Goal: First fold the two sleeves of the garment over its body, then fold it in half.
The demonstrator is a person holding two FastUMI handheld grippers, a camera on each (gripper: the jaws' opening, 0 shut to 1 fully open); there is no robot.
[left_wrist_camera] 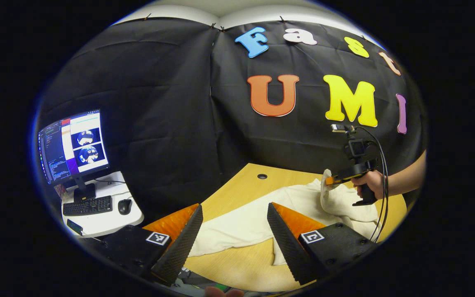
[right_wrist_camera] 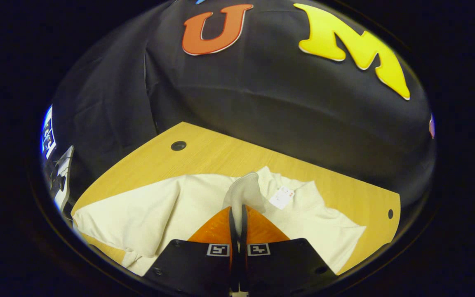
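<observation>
We see the cream shirt [right_wrist_camera: 188,206] spread on the wooden table [right_wrist_camera: 221,154], collar toward twelve o'clock. The right gripper [right_wrist_camera: 237,214] is clamped on a lifted fold of a sleeve [right_wrist_camera: 243,189]. At six o'clock, the left gripper [left_wrist_camera: 235,216] hangs spread wide over the shirt's edge, grasping nothing.

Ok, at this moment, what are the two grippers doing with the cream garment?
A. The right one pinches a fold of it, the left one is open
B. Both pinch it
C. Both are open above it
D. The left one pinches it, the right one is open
A: in the right gripper view the right gripper has both fingers closed on a raised fold of the garment, while in the left gripper view the left gripper is spread wide with nothing between its fingers.
</observation>
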